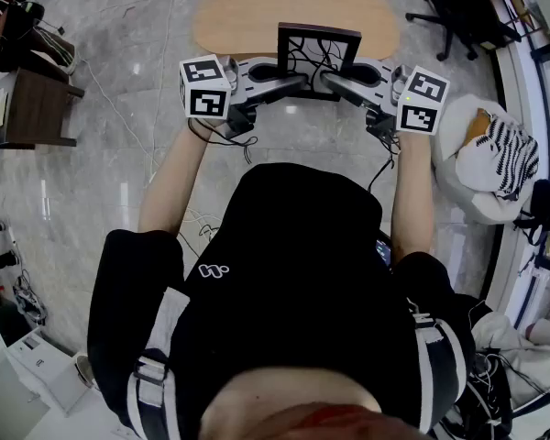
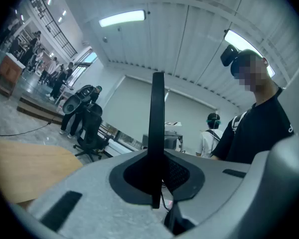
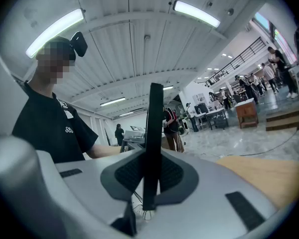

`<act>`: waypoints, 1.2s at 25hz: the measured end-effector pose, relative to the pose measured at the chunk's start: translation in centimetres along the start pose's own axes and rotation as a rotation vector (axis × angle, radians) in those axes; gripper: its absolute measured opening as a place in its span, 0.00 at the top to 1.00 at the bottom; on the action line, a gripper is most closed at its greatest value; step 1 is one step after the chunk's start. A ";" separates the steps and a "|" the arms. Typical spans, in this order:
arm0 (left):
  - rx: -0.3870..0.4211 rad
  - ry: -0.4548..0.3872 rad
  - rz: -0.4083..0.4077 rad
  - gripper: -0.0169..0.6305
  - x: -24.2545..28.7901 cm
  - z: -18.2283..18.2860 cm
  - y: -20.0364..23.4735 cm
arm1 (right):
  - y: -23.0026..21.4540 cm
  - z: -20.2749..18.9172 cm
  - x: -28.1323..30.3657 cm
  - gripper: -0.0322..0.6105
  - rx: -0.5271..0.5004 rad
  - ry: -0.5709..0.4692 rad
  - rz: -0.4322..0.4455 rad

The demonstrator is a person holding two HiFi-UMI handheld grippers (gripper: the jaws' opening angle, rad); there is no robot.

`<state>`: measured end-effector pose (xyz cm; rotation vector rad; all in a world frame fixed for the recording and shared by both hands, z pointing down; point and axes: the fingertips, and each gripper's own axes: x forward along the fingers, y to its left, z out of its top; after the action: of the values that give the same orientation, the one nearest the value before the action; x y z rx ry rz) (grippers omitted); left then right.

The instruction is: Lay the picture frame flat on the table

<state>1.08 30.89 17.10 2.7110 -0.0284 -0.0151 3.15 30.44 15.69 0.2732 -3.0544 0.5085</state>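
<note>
With forearms [image 1: 170, 186] outstretched, the upright picture frame [image 1: 318, 51] is clamped at its sides by the left gripper [image 1: 291, 84] and right gripper [image 1: 335, 81] near the table [image 1: 247, 16].

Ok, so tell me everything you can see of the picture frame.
The picture frame is rectangular, with a dark border around a white picture of black branching lines. It stands on edge over the near side of the wooden table, face toward the person, not yet flat. The left hand-held gripper and right hand-held gripper each clamp its lower part, one per side. Whether its bottom touches the table is unclear.
</note>
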 end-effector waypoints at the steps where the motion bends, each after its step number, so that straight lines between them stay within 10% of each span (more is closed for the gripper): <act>1: 0.005 0.001 -0.006 0.92 0.0 0.1 0.0 | 0.0 0.1 0.0 0.87 -0.006 -0.001 0.002; 22: -0.117 0.029 0.058 0.92 1.2 -3.1 2.8 | -3.2 -3.4 -0.8 0.87 0.132 -0.045 -0.039; 30: -0.167 0.025 0.060 0.92 2.5 -2.3 10.1 | -10.7 -3.4 -0.6 0.87 0.193 -0.054 -0.093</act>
<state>3.42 22.61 23.38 2.5421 -0.0970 0.0334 5.65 21.68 22.30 0.4391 -3.0275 0.8030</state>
